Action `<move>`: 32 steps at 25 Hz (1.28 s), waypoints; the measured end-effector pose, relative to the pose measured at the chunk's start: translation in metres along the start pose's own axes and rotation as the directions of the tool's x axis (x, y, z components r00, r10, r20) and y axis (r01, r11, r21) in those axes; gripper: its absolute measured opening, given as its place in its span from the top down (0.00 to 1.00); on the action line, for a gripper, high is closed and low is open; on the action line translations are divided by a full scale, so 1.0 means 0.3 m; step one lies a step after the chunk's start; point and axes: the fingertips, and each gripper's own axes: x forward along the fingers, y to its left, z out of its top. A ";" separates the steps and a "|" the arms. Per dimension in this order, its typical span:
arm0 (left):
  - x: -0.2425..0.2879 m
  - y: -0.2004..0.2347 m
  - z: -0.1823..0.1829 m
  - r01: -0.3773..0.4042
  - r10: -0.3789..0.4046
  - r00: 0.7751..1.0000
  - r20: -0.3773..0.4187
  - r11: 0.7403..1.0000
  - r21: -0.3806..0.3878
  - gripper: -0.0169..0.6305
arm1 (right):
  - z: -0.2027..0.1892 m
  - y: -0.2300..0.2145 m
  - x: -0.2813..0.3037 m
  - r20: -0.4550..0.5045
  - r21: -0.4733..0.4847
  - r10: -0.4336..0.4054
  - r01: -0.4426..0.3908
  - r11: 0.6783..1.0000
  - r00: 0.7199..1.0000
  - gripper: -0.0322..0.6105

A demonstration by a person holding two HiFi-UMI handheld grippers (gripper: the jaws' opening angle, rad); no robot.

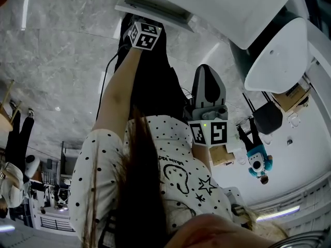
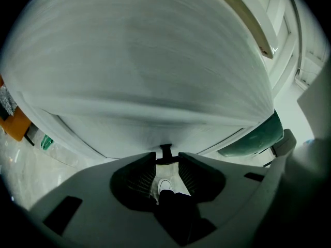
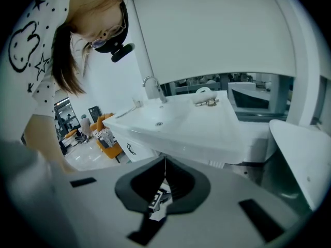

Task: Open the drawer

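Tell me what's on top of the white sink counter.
A faucet and a small metal piece on the counter; the right gripper covers what's below.

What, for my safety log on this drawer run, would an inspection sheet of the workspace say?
Surface: white drawer front, plain, fills the left gripper view.
Job's things: small black handle on that front, at the left jaw tips.
Clutter: small metal item on the sink top, kind unclear.
Grippers: left gripper closed on the handle; right gripper jaws together, empty, away from the drawer.
Cables: thin dark cable beside the person's left arm.
Surroundings: tap on the sink, marble floor, distant people.
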 end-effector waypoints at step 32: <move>-0.211 0.015 0.046 -0.038 0.037 0.999 -0.015 0.997 -0.065 0.96 | 0.099 0.013 0.041 0.086 0.021 -0.006 0.004 1.000 0.996 0.93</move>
